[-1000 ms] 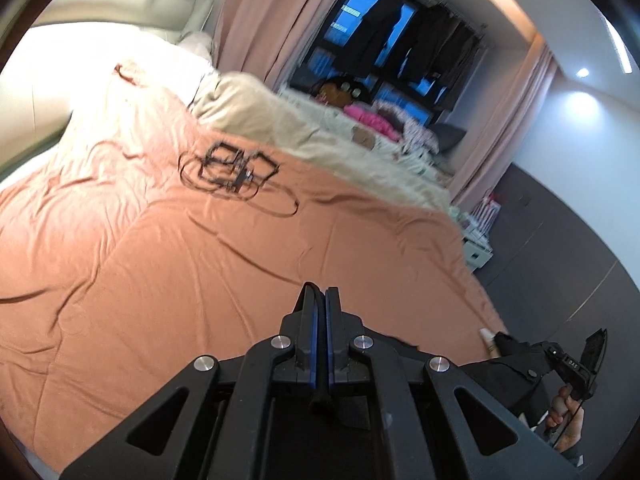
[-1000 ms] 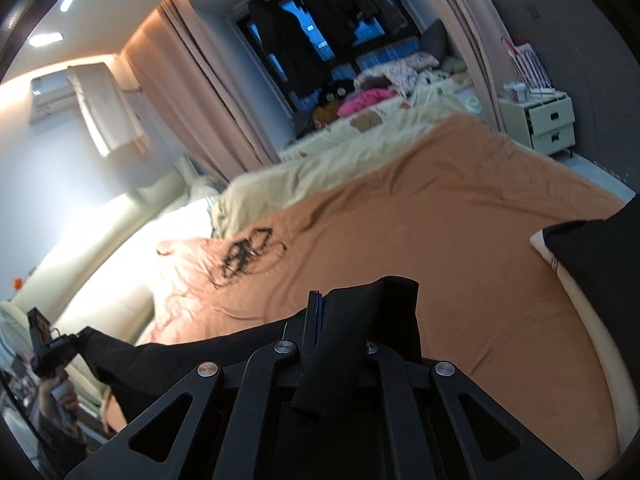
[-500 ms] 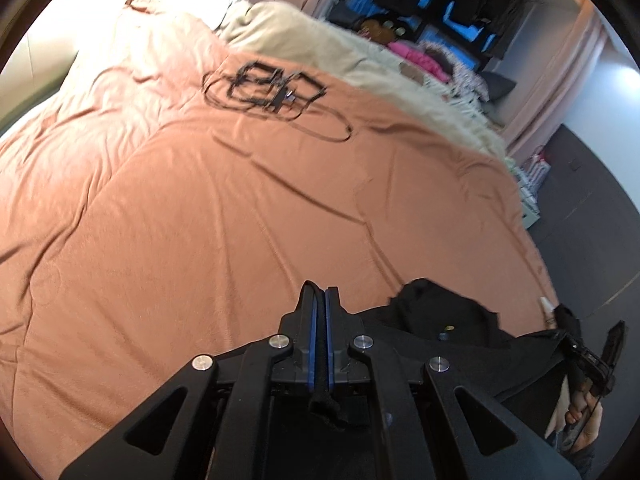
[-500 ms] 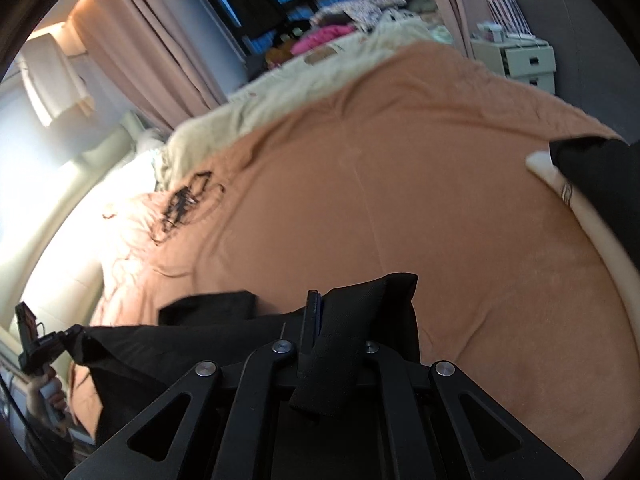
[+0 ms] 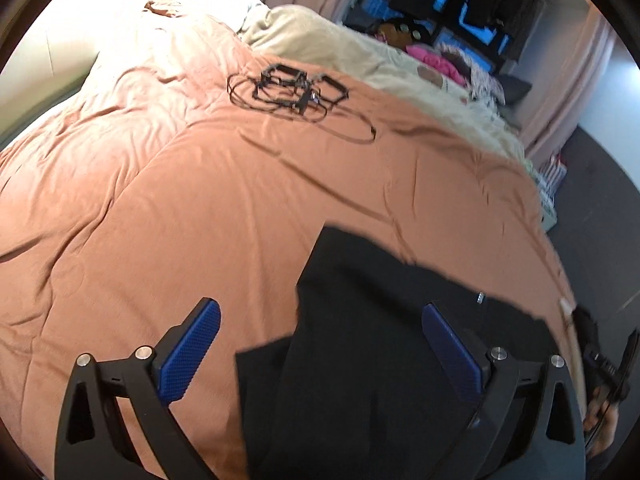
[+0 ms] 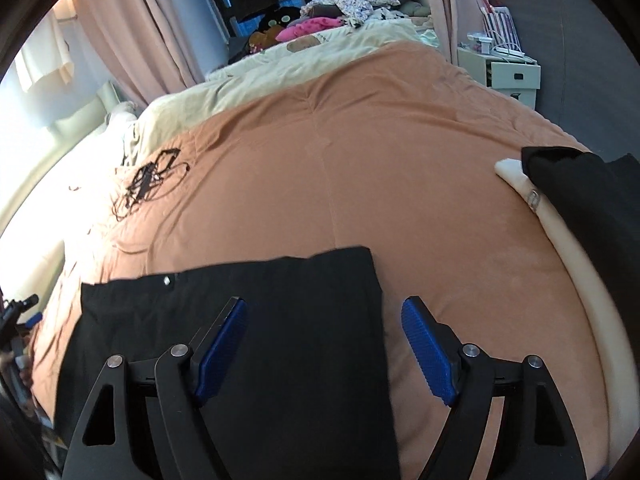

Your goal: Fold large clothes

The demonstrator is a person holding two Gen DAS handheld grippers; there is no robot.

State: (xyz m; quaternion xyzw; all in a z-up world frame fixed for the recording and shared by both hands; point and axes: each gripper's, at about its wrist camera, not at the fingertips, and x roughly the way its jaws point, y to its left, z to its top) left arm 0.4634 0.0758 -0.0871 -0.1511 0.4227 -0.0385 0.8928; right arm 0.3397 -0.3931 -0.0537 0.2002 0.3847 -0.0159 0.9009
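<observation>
Both the left tongs (image 5: 320, 354) and right tongs (image 6: 324, 350) are opening, pads clear of the black garment (image 6: 256, 320), which is lying spread along the bed's (image 6: 360, 152) near edge. It is looking laid out or partly folded; more folds are probably remaining.

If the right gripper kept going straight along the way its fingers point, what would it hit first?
Most likely the black garment lying on the orange duvet. The right gripper, jaws opening with nothing pinched, points down at the cloth's right edge, though depth is hard to judge.
</observation>
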